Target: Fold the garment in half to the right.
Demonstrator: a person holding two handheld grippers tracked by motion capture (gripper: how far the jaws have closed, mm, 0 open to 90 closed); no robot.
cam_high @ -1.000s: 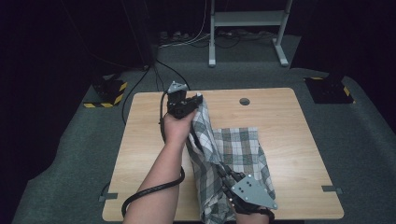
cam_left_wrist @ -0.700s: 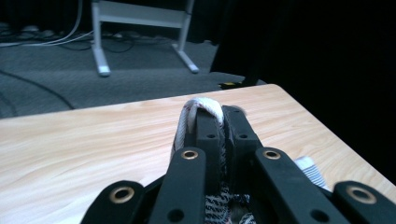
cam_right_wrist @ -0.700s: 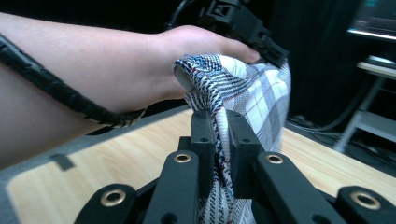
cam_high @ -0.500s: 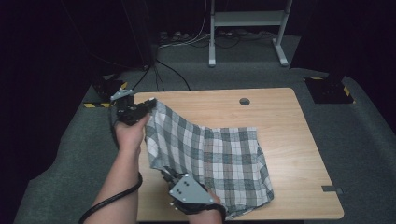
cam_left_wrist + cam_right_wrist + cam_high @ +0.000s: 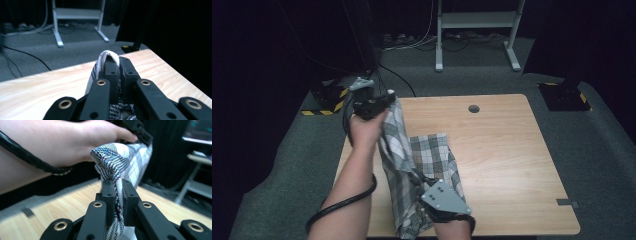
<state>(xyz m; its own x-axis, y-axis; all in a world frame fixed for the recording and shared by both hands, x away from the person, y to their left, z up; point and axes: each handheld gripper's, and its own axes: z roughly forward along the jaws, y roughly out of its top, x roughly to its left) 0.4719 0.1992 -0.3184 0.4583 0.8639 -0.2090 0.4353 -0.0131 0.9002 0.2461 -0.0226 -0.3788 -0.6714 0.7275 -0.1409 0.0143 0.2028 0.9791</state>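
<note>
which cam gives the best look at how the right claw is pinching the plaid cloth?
Right gripper view: the right claw is shut on a bunched edge of the plaid cloth, seen close up. High view shows the cloth hanging between both claws, the grip hidden under the grey plate. Left gripper view shows its own claw.

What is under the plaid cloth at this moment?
The wooden table lies under the cloth, which both grippers hold up on one side; its right part rests on the tabletop. Whatever may sit beneath the draped folds is covered.
</note>
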